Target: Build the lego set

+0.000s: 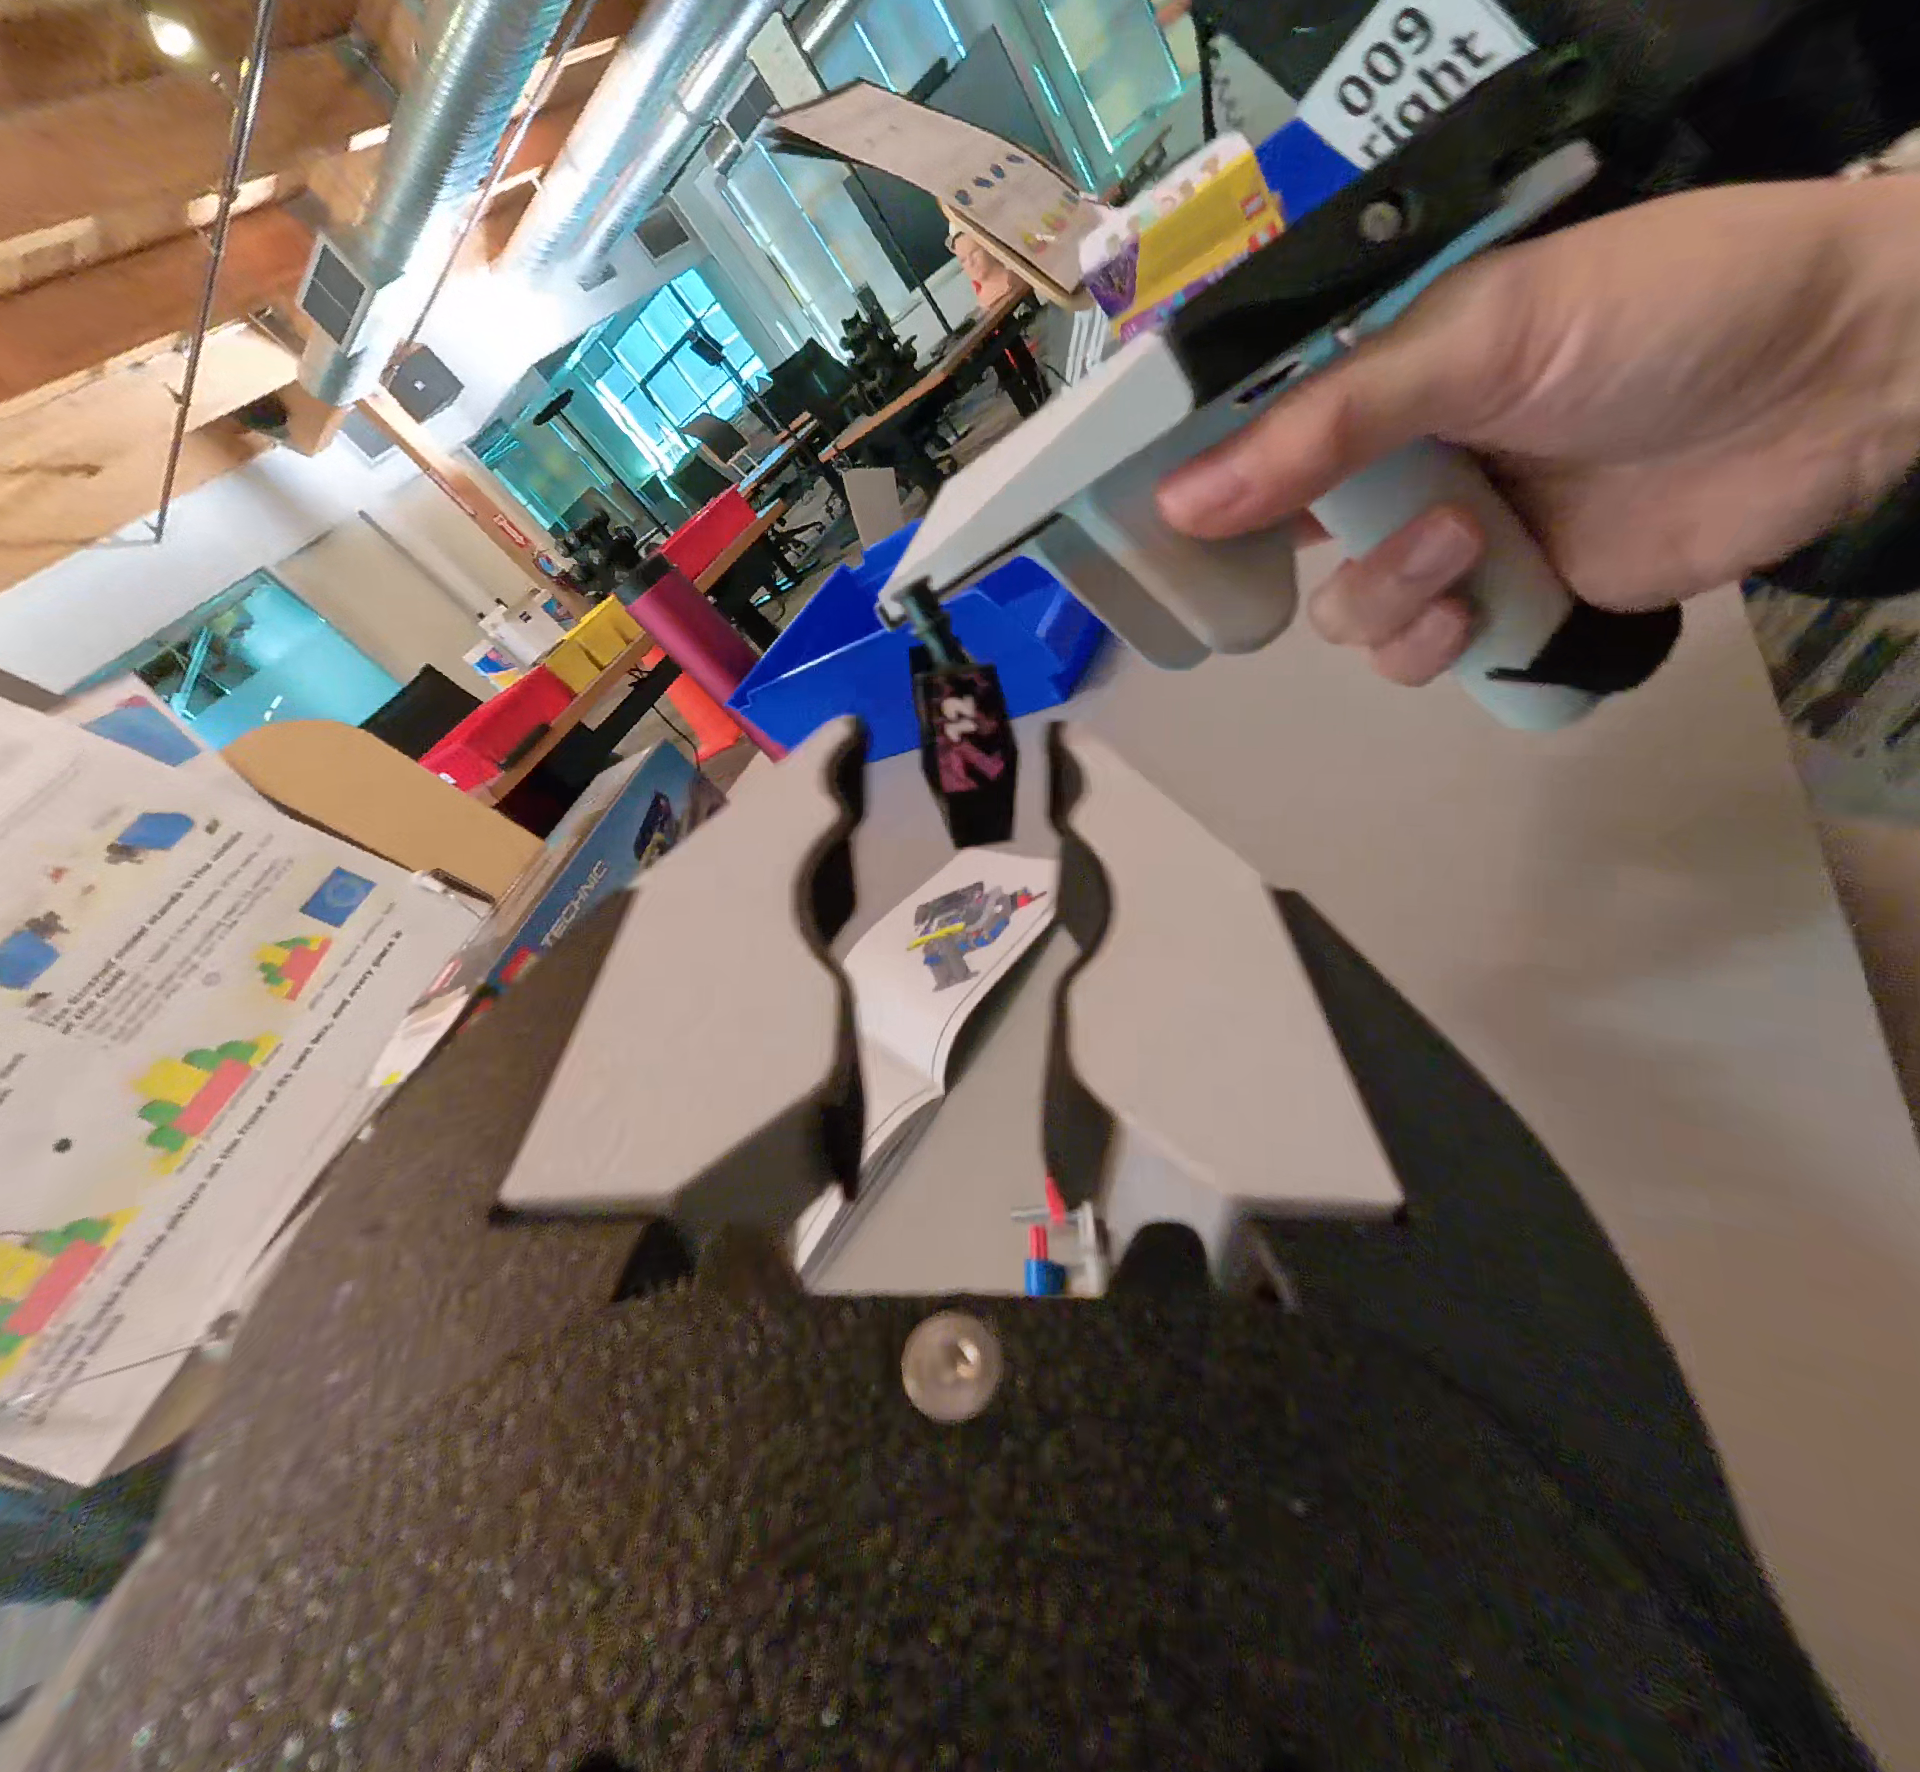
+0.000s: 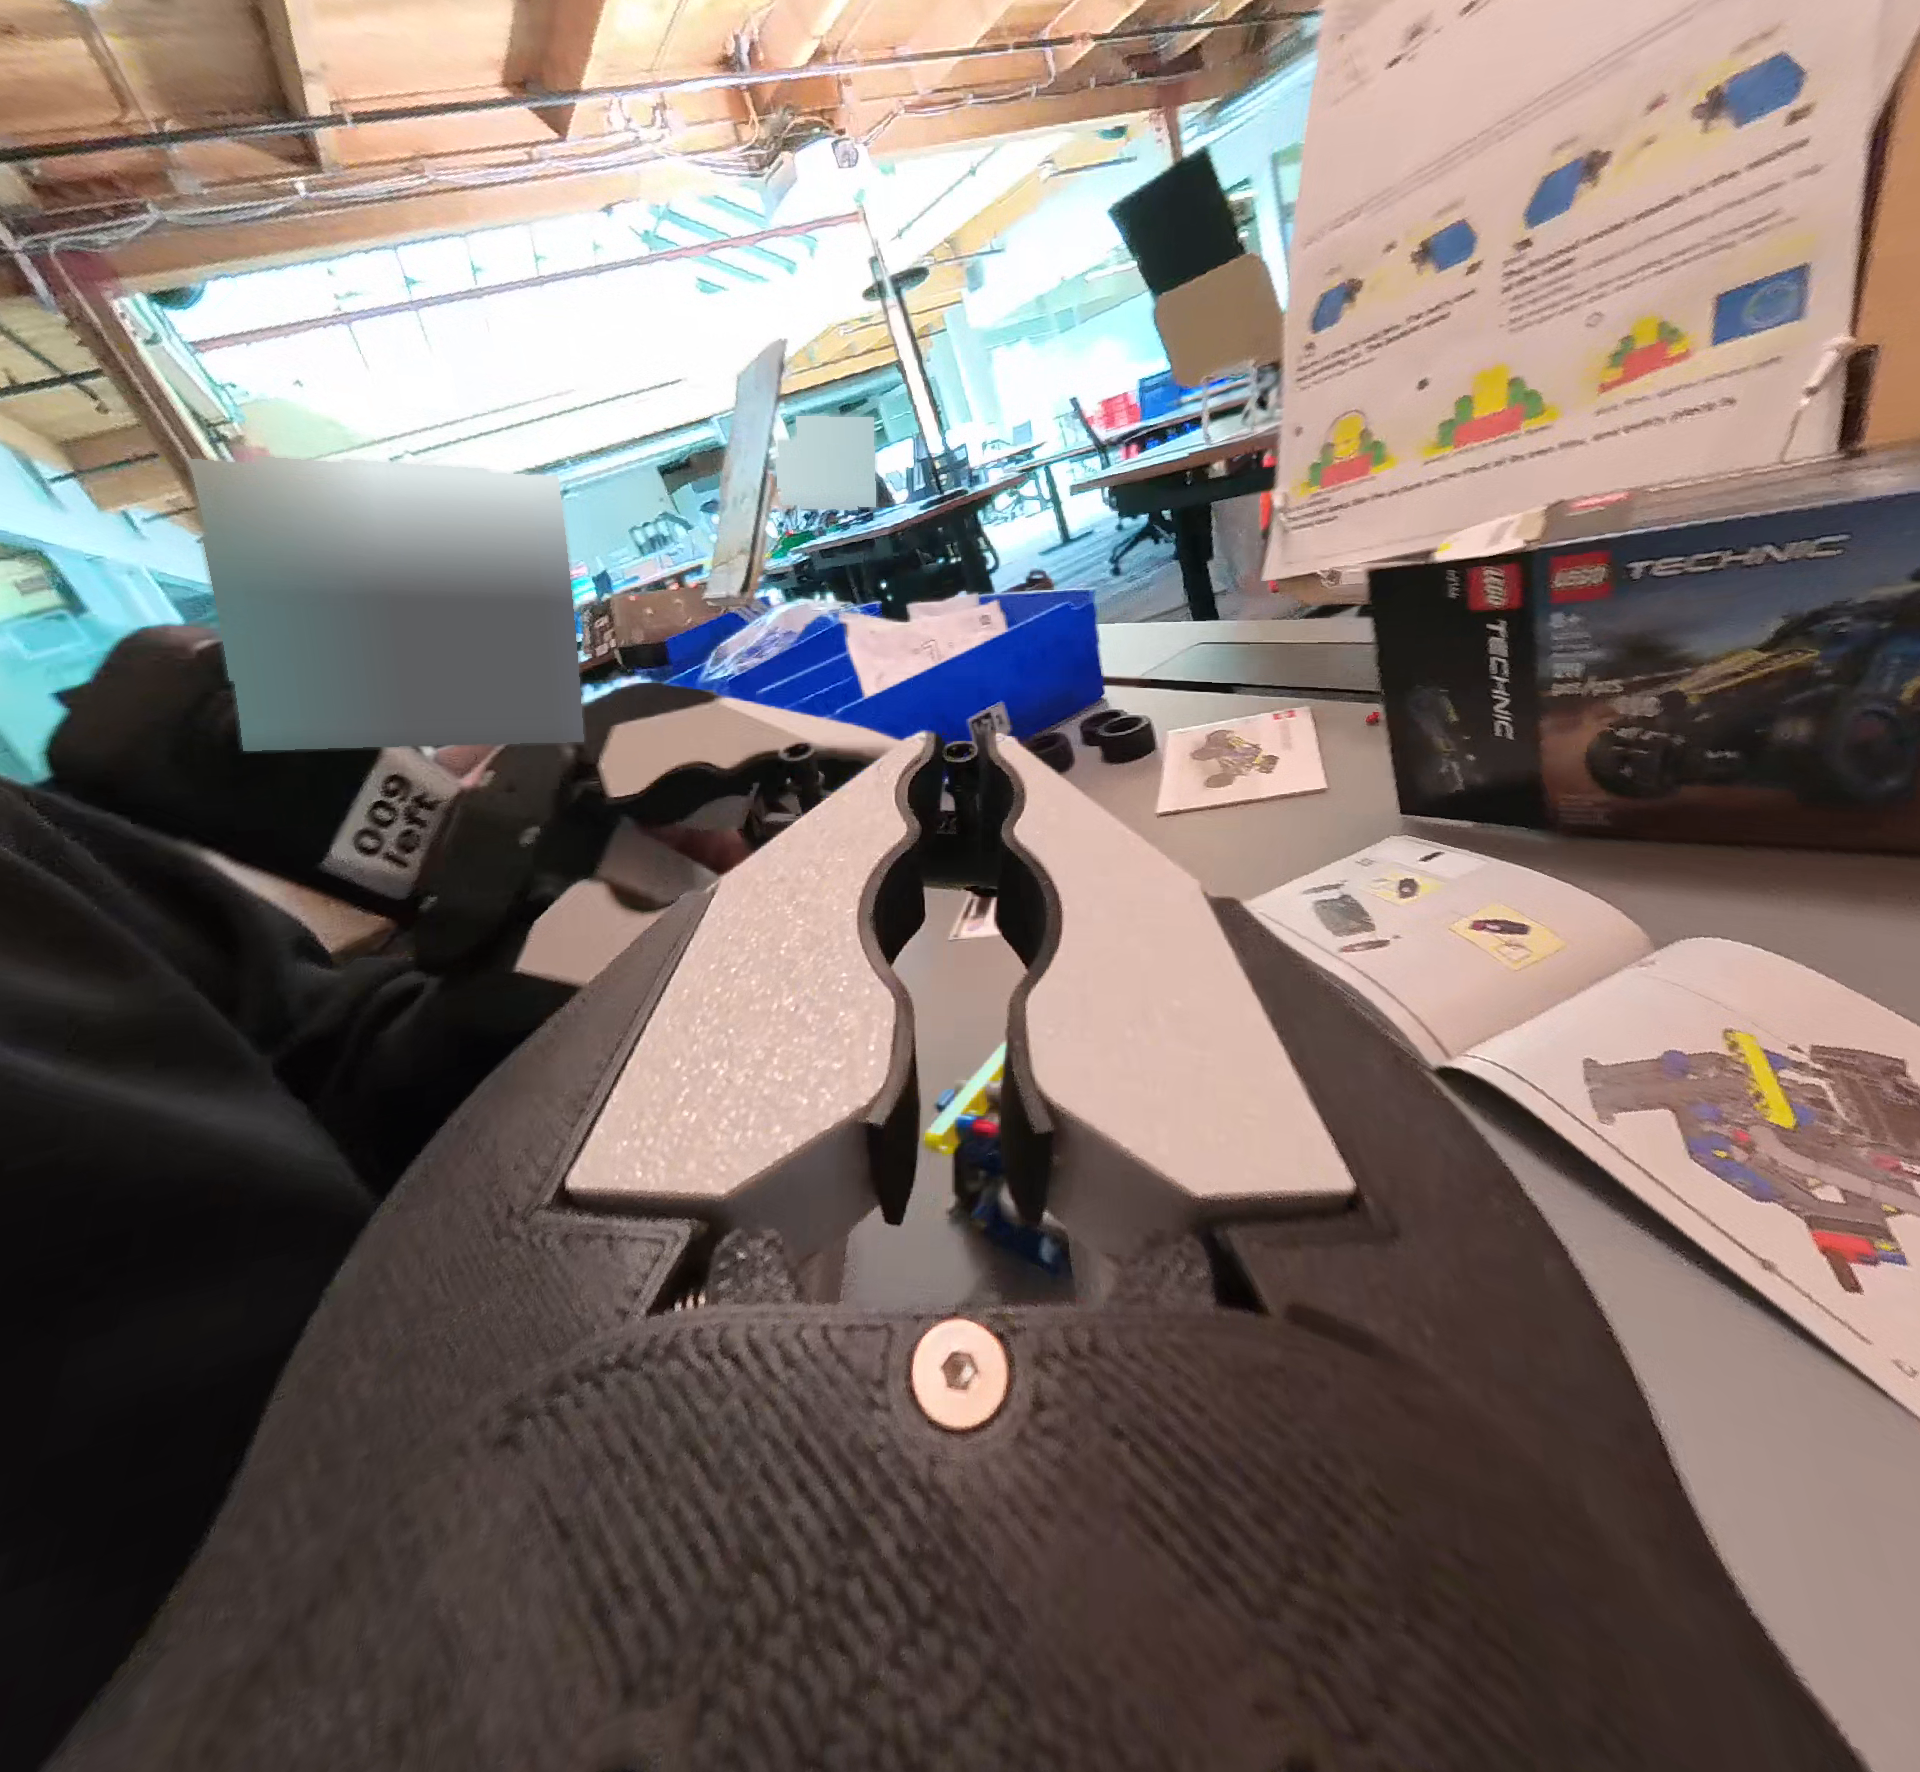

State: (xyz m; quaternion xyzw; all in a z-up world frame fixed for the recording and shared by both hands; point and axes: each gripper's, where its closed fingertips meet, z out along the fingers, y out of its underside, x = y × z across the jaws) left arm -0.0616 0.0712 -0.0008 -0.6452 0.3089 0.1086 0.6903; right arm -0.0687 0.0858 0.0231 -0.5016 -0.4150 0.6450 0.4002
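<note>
1. Grey table (image 2: 1351, 849), centre to lower right of the right wrist view, carries everything here.
2. Printed sheet on a cardboard board (image 2: 1558, 216) stands upper right. Under it sits a dark boxed kit (image 2: 1662, 683).
3. Open booklet (image 2: 1558, 1047) lies lower right, just beside the right gripper's body.
4. Blue bin (image 2: 935, 683), mid-frame behind the fingertips, holds a clear bag & papers. It's the nearest bulky thing beyond both tools.
5. Left gripper (image 1: 956, 740), centre of the left wrist view: fingers (image 1: 727, 995) stand apart w/ nothing gripped. There's a gap on each side of the part hanging between the tips.
6. Right gripper (image 2: 961, 754), centre of its own view, is worked by a hand (image 1: 1610, 392) seen upper right in the left view. Its tips are clamped on the thin stem end of a small black piece (image 1: 971, 766).
7. That piece, w/ a pink-and-white sticker, hangs in mid-air above the table. Pinched by the stem only, it prob. pivots easily, so a steady, level hold looks wise.
8. Black tyres (image 2: 1117, 735) & a small leaflet (image 2: 1242, 766) lie right of centre, clear of both tools.
</note>
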